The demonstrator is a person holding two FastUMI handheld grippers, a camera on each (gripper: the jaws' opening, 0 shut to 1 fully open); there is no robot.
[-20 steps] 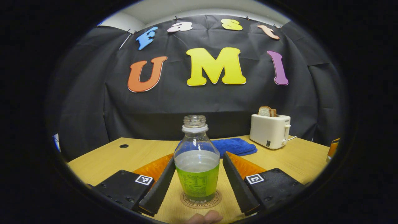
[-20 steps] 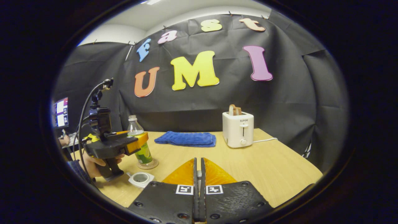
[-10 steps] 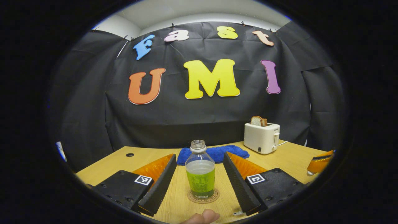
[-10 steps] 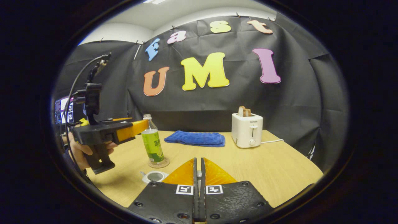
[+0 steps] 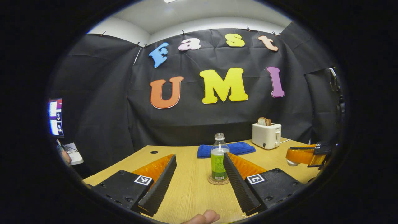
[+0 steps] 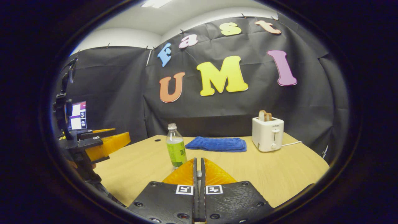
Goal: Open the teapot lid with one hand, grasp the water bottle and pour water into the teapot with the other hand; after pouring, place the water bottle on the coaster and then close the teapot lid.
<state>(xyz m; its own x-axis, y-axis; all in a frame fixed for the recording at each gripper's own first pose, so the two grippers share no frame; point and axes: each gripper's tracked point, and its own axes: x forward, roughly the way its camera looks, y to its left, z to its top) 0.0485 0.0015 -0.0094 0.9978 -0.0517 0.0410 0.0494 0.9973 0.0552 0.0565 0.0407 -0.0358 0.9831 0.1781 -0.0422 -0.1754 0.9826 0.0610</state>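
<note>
With the water bottle [image 5: 219,157] upright on the coaster [image 5: 218,180], the spread-fingered left gripper [image 5: 199,182] hangs behind it, and the right gripper [image 6: 199,189], fingers pressed together with the lid not visible between them, should lower squarely onto the teapot.

Both grippers have black bodies with screws and square black-and-white marker tags. Ribbed faces line the left gripper [image 5: 197,183] fingers; a black cable arcs above it

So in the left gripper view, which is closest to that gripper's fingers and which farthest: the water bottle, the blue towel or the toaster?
1. Water bottle: nearest, standing on its coaster, just ahead of the left gripper and toward its right finger.
2. Blue towel: behind the bottle, lying flat near the table's far edge.
3. Toaster: farthest, back right by the wall, a bread slice sticking up.
</note>
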